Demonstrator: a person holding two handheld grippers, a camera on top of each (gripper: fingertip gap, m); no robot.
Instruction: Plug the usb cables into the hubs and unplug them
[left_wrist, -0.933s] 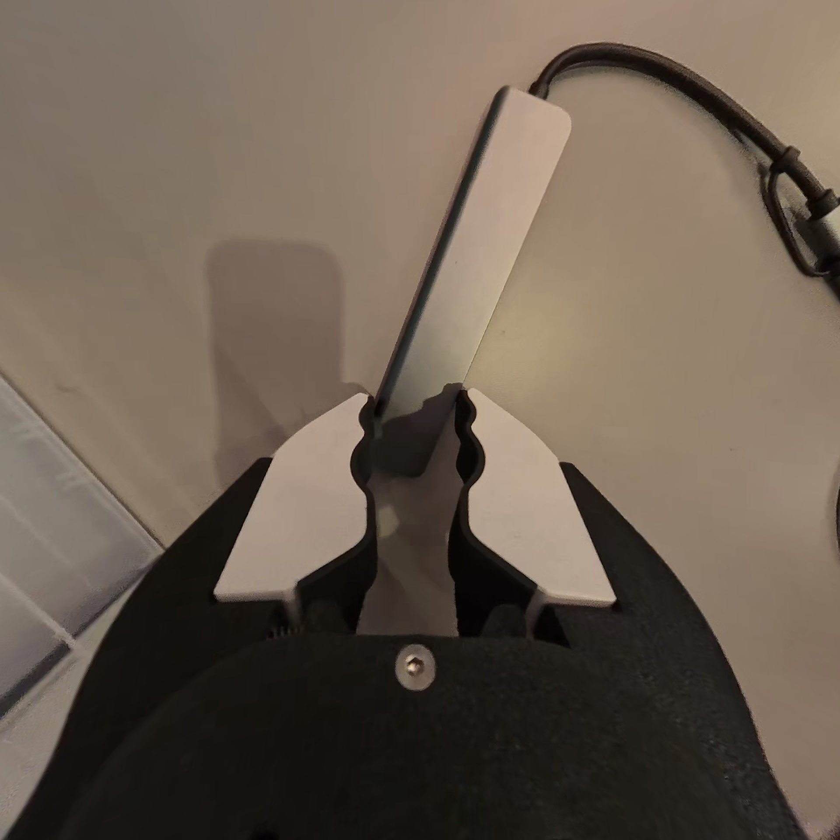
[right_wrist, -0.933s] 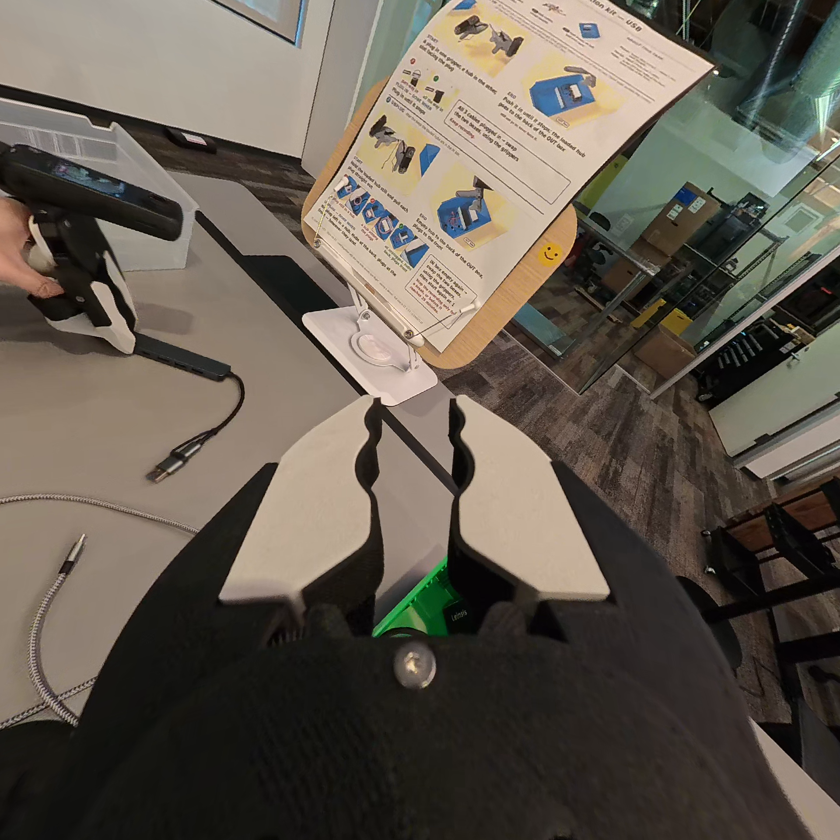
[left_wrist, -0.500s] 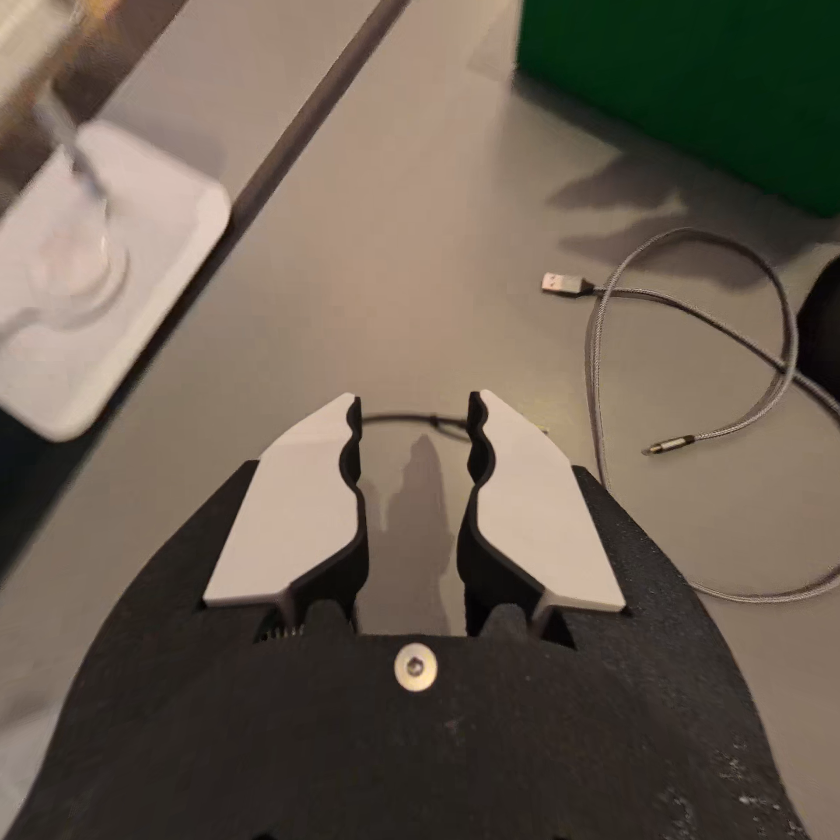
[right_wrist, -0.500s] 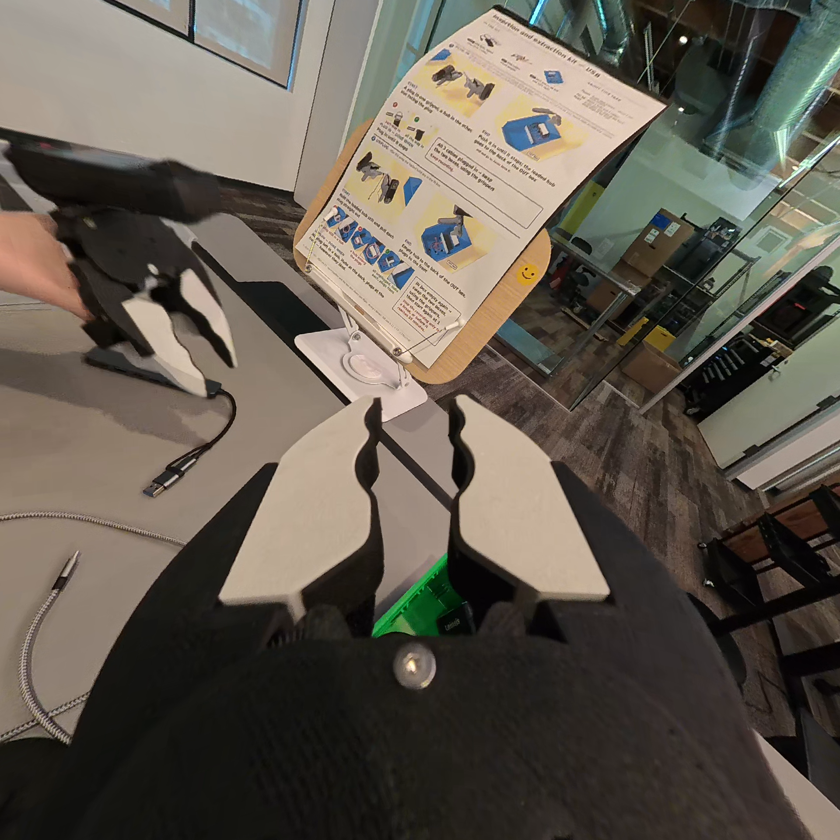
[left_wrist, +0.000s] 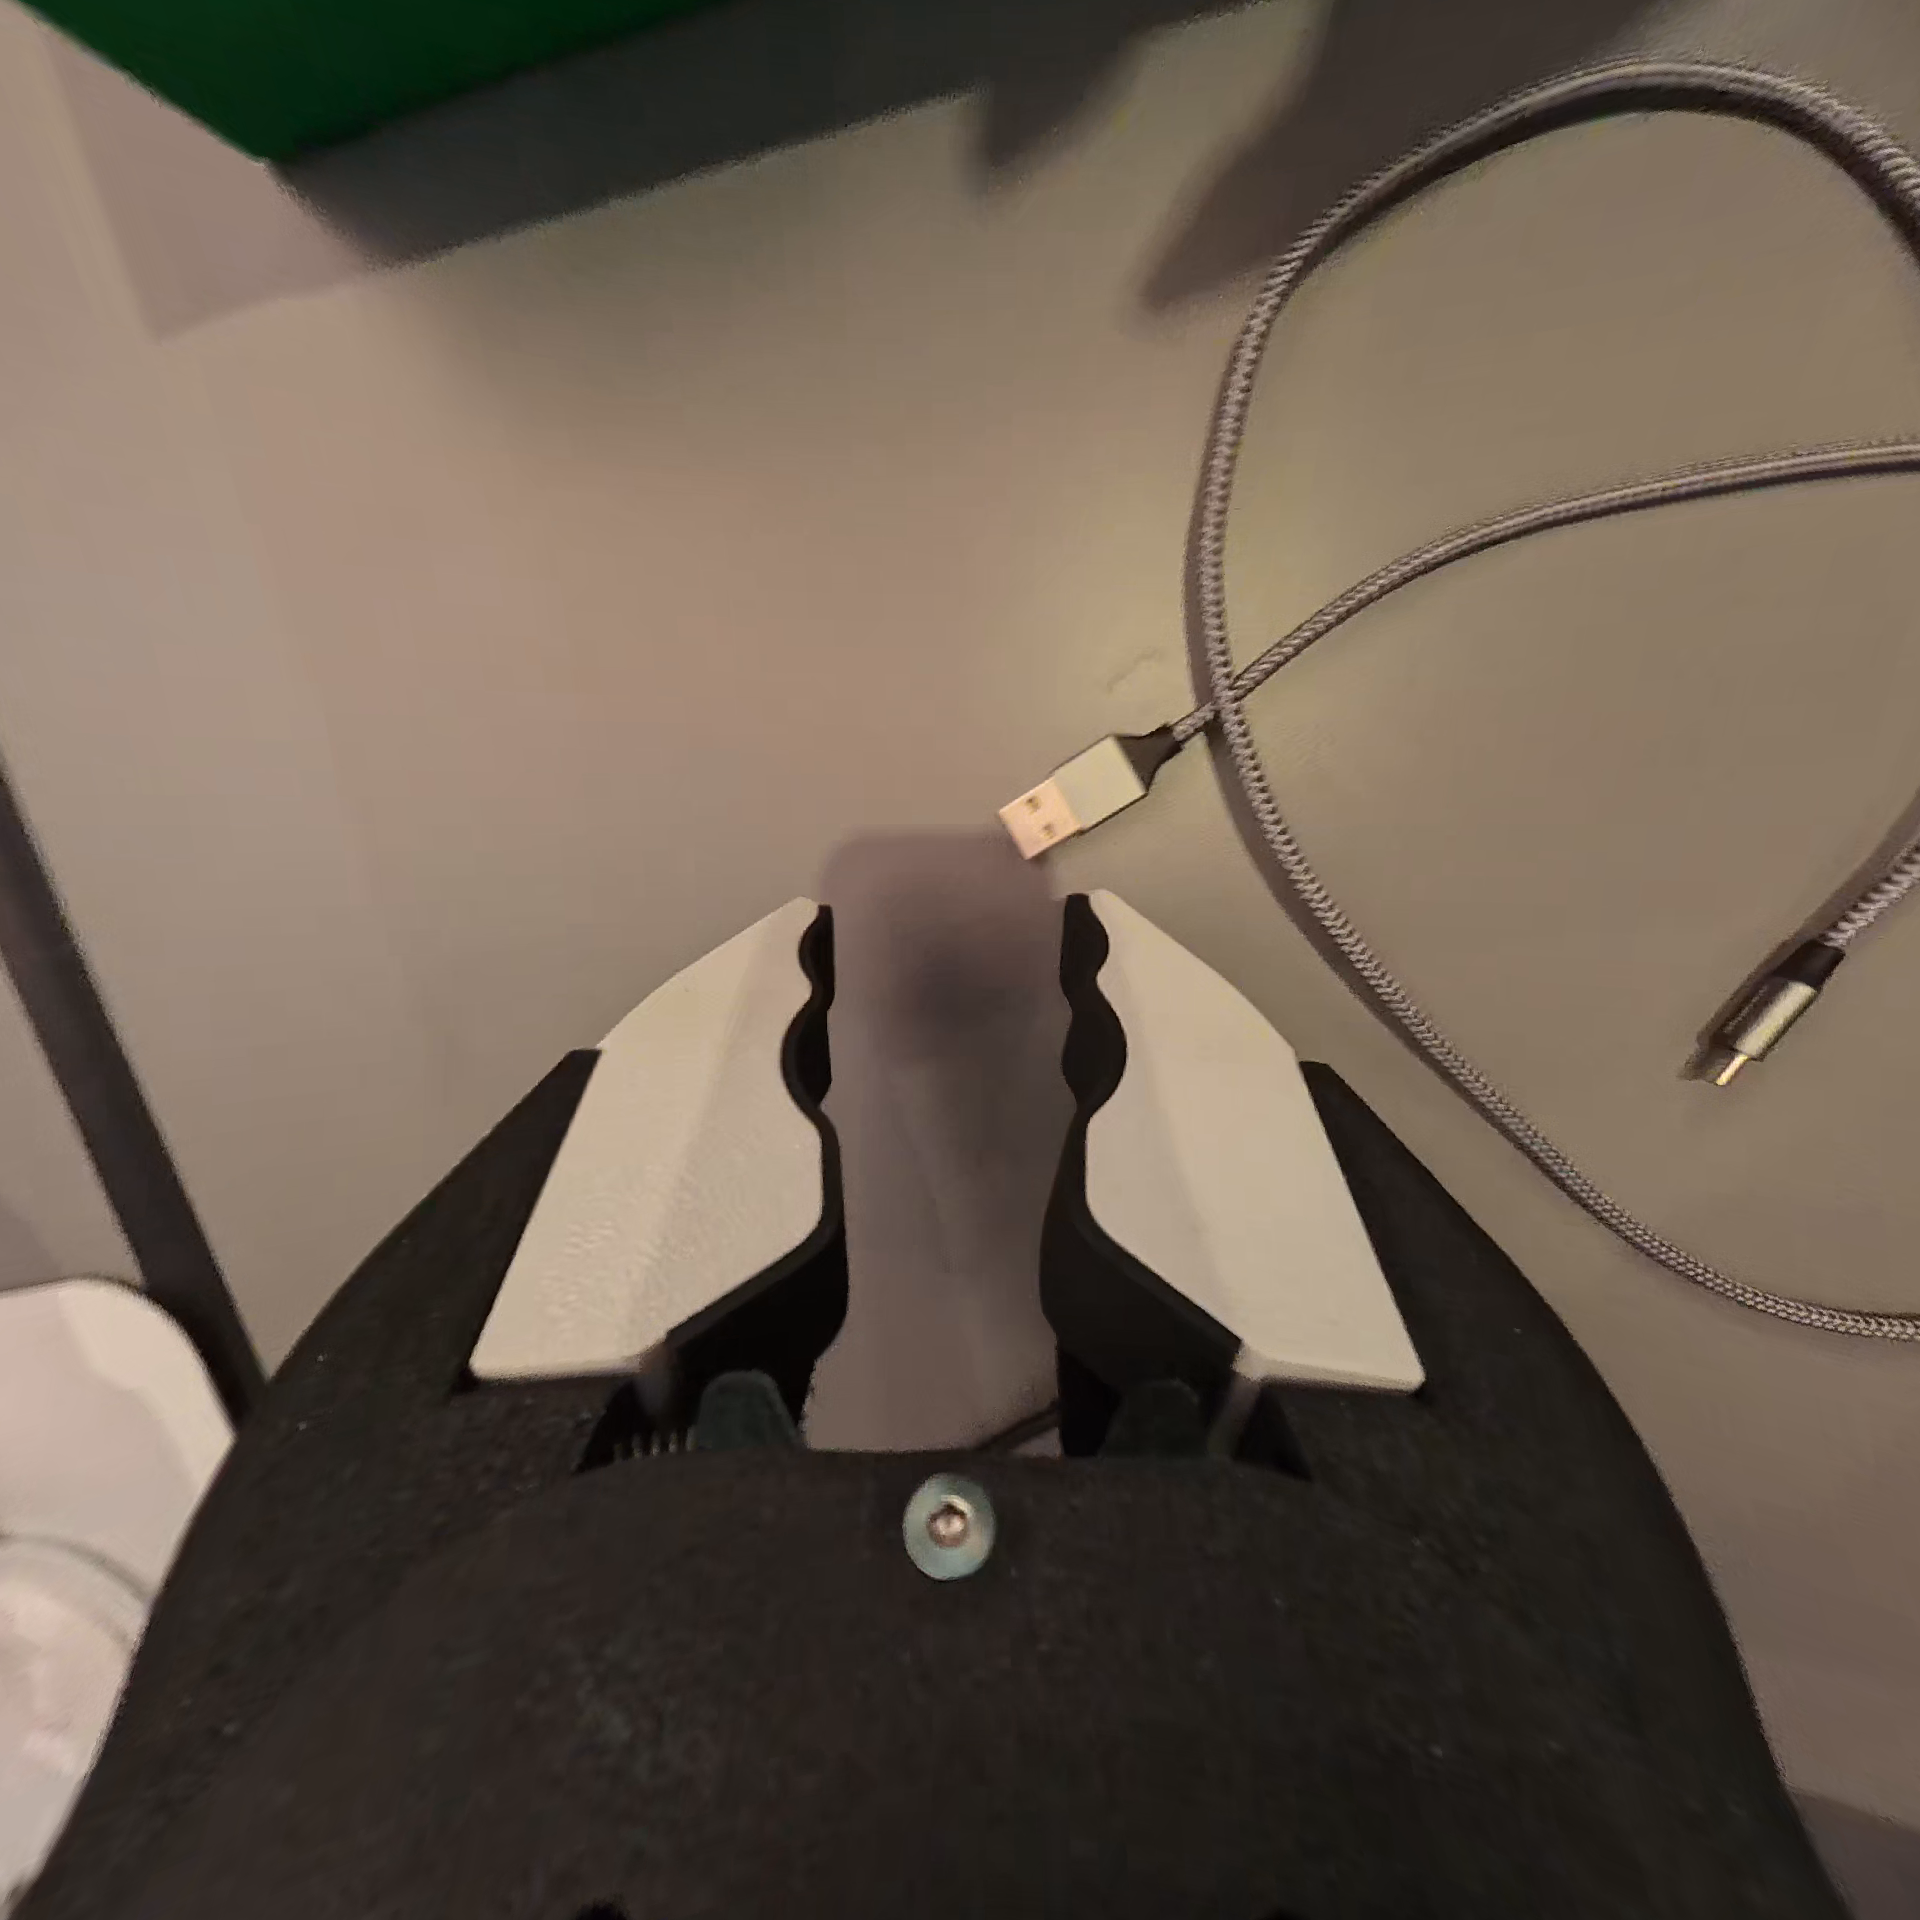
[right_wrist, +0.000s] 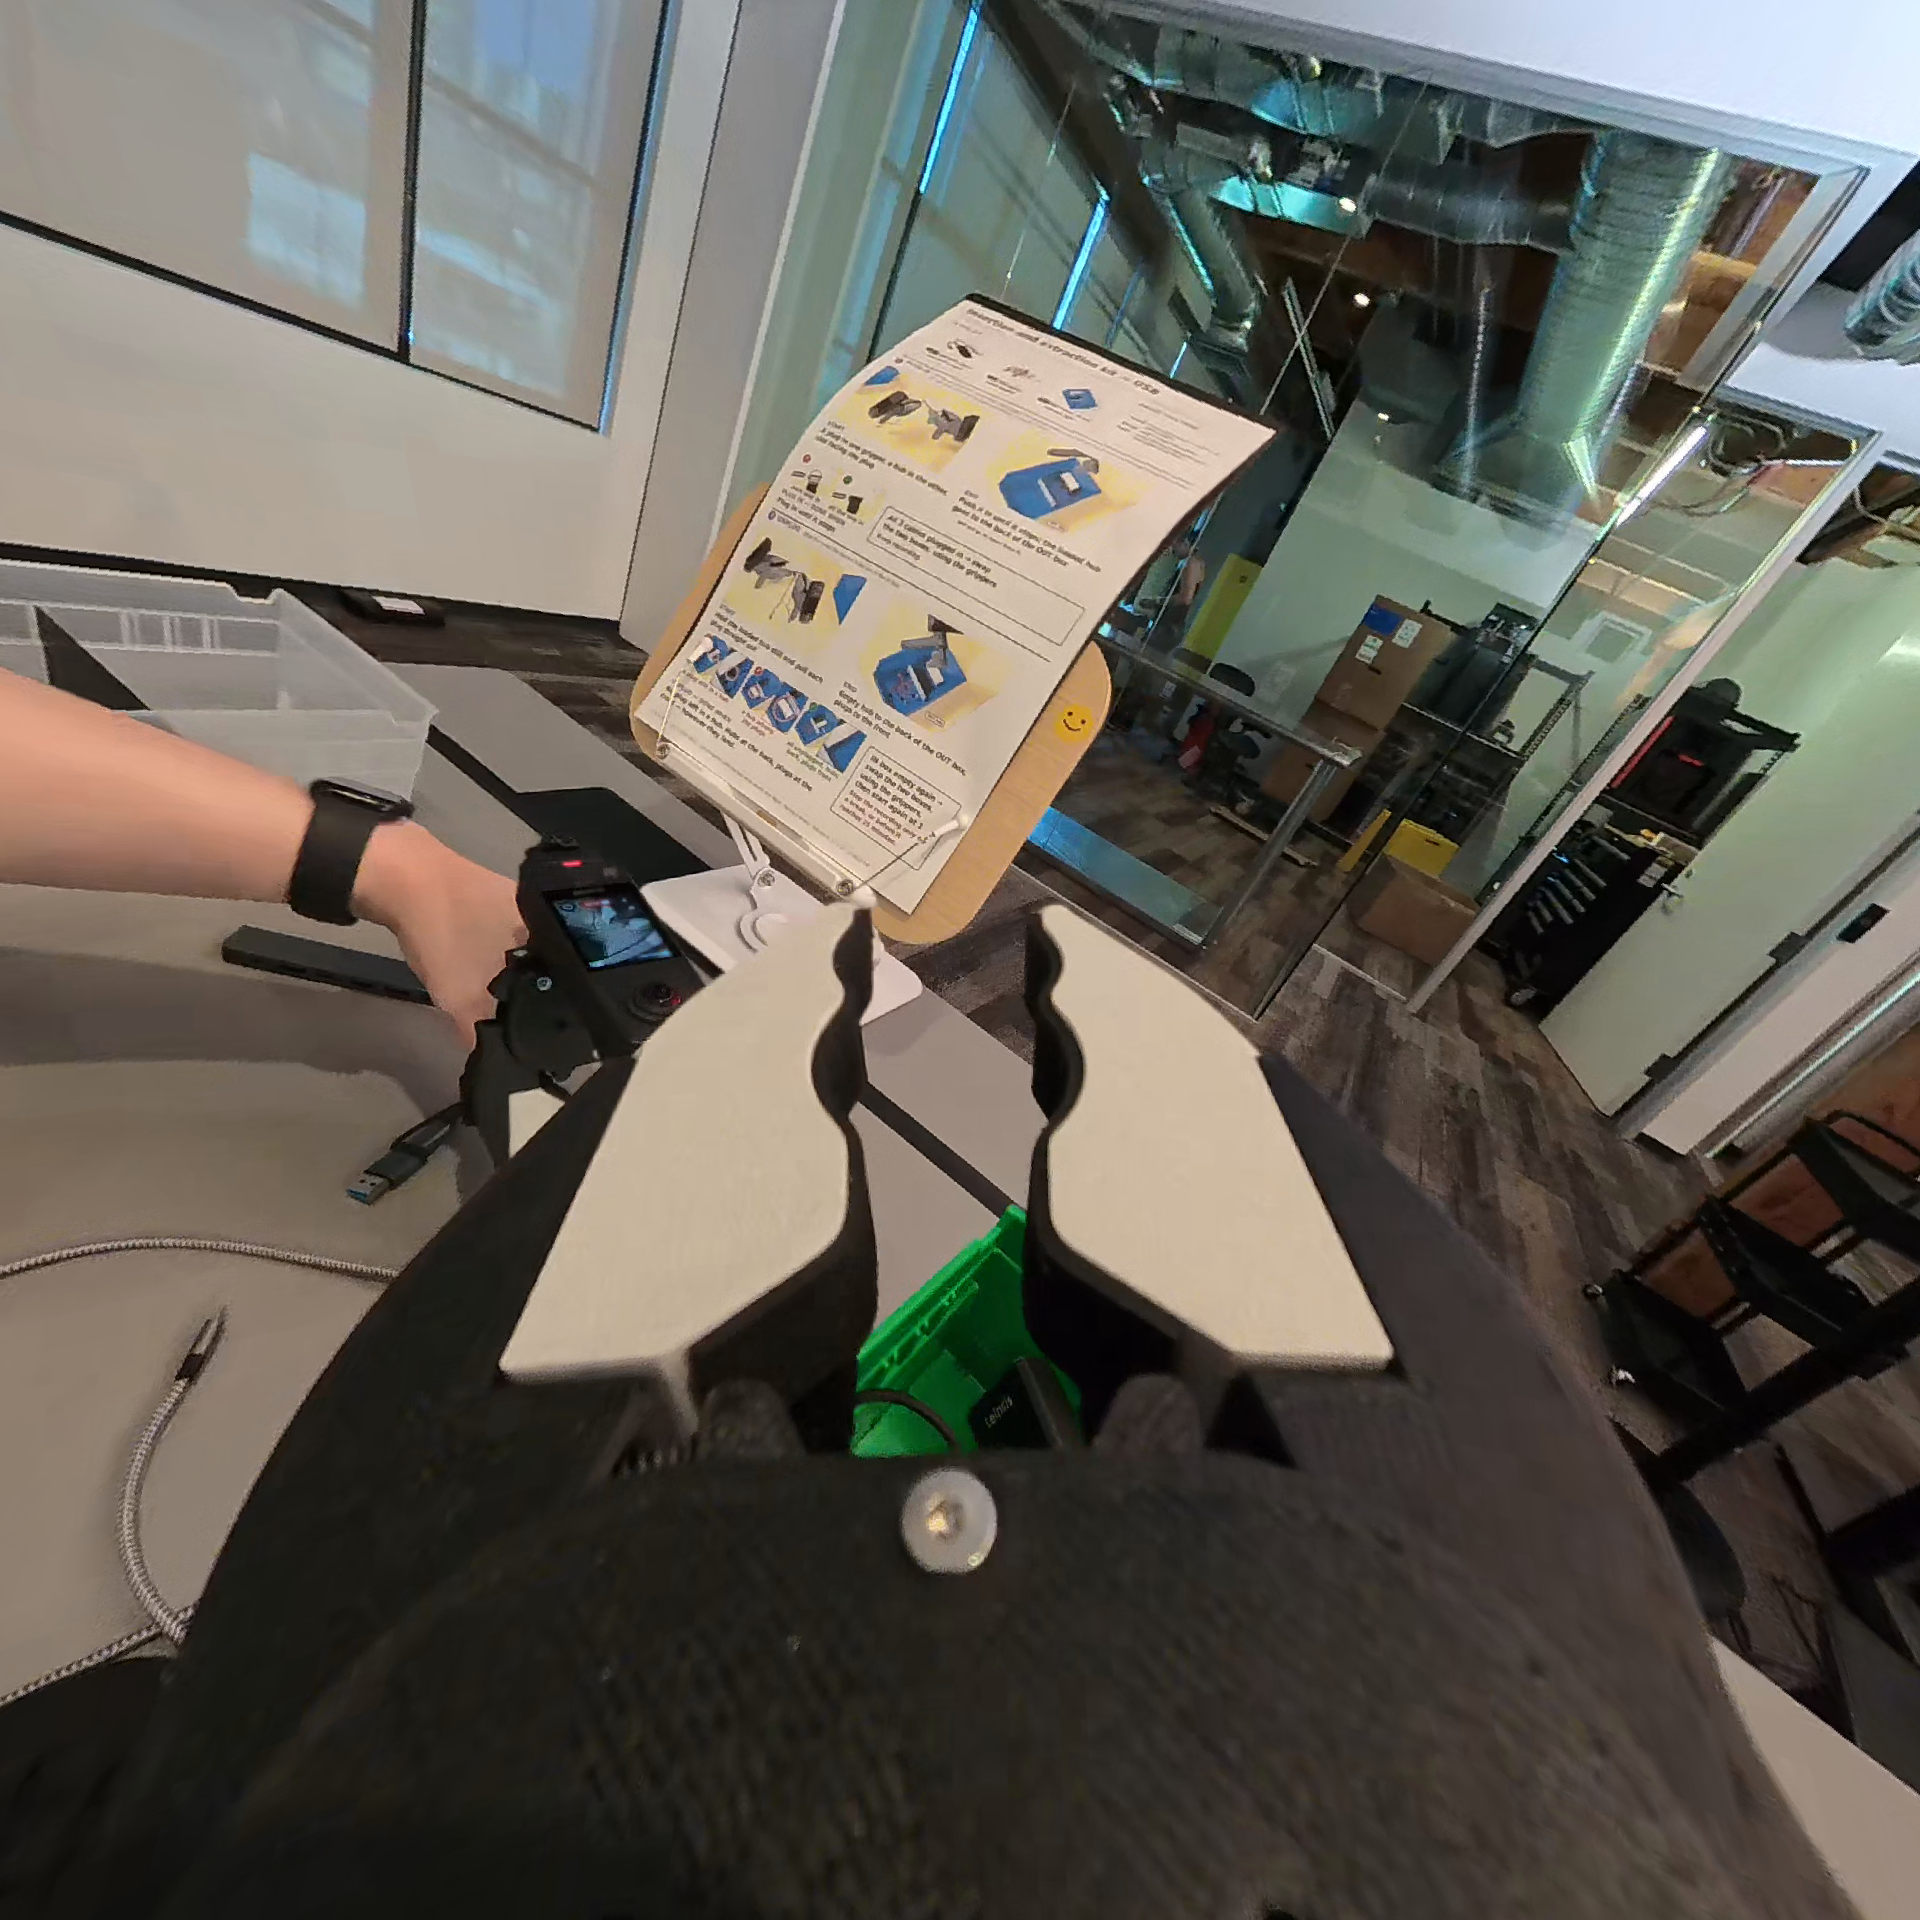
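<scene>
My left gripper is open and empty, just above the grey table. A grey braided cable lies to its right. The cable's USB-A plug lies just beyond my right fingertip, and its small plug lies farther right. In the right wrist view the left gripper's body shows with a hand on it. The dark slim hub lies flat behind it, its short black lead ending in a plug. My right gripper is open and empty, raised over a green box.
The green box's side fills the top of the left wrist view. An instruction sheet on a white stand stands at the table's far edge. A clear plastic bin sits at the back left. A dark seam crosses the table. My right fingertips sit around 35 centimetres from my left ones.
My left gripper let go of the hub, swung away from it and came down near the braided cable's USB-A plug. My right gripper opened a little and tilted upward.
</scene>
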